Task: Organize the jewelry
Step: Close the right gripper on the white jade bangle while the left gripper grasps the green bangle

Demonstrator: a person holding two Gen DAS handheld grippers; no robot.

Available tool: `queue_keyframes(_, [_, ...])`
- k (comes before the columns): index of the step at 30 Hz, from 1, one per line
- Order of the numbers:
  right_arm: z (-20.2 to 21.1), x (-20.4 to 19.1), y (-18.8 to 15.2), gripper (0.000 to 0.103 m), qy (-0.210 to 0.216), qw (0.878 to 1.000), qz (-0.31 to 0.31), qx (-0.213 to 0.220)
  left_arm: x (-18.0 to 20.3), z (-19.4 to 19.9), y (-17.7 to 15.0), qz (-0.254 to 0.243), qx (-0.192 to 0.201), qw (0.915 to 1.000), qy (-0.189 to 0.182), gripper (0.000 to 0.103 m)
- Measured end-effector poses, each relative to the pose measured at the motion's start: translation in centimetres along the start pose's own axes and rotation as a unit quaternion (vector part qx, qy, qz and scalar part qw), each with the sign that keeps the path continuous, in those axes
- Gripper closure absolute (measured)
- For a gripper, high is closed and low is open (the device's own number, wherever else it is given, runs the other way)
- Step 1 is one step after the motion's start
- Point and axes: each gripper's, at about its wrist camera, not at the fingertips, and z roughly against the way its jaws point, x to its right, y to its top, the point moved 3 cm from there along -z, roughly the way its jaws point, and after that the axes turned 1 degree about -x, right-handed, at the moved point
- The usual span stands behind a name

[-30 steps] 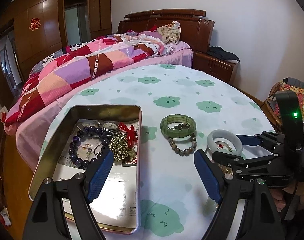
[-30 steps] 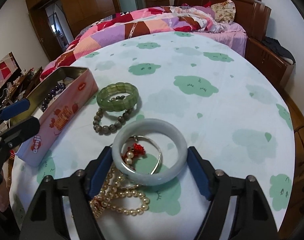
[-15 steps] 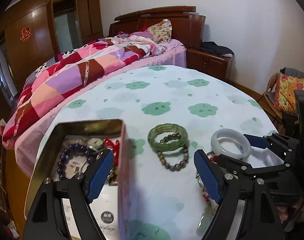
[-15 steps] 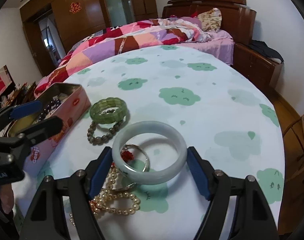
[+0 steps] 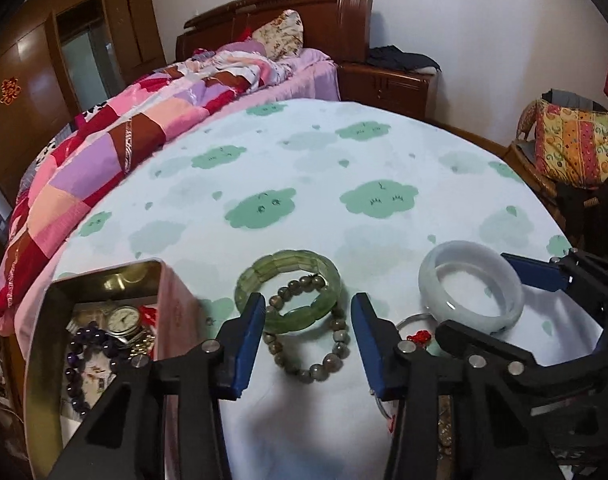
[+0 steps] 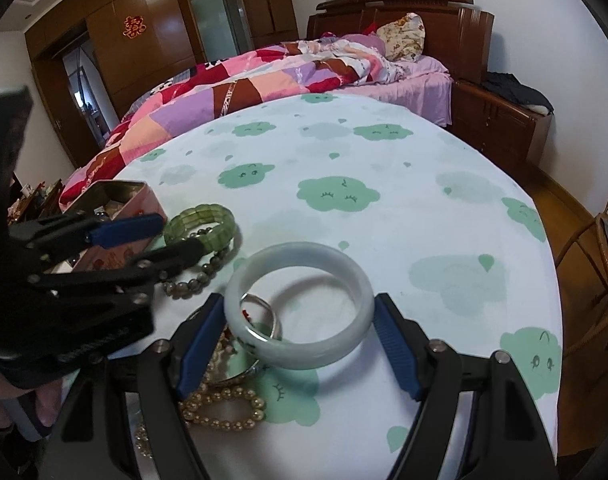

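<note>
**A:** Nearest the right-hand camera, what are the right tongs [image 6: 298, 344] doing?

**B:** They grip the pale jade bangle [image 6: 300, 312] across its width, one blue pad on each side, and it appears tilted, its near edge over the pearl strand [image 6: 224, 412] and a thin silver ring [image 6: 260, 316]. So one piece looks already picked.

**A:** And the left tongs [image 5: 304, 336]?

**B:** Their jaws have just been closing, and now stand half-open on either side of the green stone bracelet [image 5: 288, 292] and the grey bead bracelet [image 5: 308, 340] it overlaps. The pads do not yet press on either, so nothing is held there.

**A:** The step, then?

**B:** Likely gathering loose bracelets off the bench [image 5: 304, 184] for the tin [image 5: 104, 280], which sits just left of them, already holding a watch [image 5: 122, 316] and purple beads [image 5: 84, 344].

**A:** What does the next move ask?

**B:** The two bracelets lie tangled; the left tongs should settle on one band only, close fully, then lift clear before swinging left over the tin's rim.
</note>
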Motion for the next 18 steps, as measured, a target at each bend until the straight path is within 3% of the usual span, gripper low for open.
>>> queue_keyframes(2, [0.0, 0.1, 0.0, 0.026, 0.000, 1.000, 0.001, 0.000, 0.0, -0.2, 0.1, -0.003, 0.000, 1.0000, 0.004, 0.058])
queue_keyframes(3, [0.0, 0.0, 0.0, 0.026, -0.001, 1.000, 0.002, 0.000, 0.1, -0.3, 0.1, -0.006, -0.001, 1.0000, 0.006, 0.065])
queue_keyframes(4, [0.0, 0.1, 0.0, 0.026, -0.001, 1.000, 0.002, 0.000, 0.2, -0.2, 0.1, -0.011, 0.000, 0.9999, 0.006, 0.074])
queue_keyframes(5, [0.0, 0.0, 0.0, 0.026, -0.001, 1.000, 0.003, 0.000, 0.4, -0.2, 0.2, -0.015, -0.002, 0.9999, 0.005, 0.098])
queue_keyframes(6, [0.0, 0.1, 0.0, 0.026, -0.001, 1.000, 0.003, 0.000, 0.6, -0.1, 0.2, -0.017, -0.003, 0.9998, 0.004, 0.103])
queue_keyframes(14, [0.1, 0.0, -0.1, 0.026, -0.001, 1.000, 0.002, 0.001, 0.6, 1.7, 0.0, 0.004, 0.018, 0.9995, -0.025, 0.103])
queue_keyframes(18, [0.2, 0.0, 0.0, 0.026, -0.001, 1.000, 0.001, 0.002, 0.4, 2.9, 0.4, 0.002, 0.048, 0.9986, -0.024, 0.103])
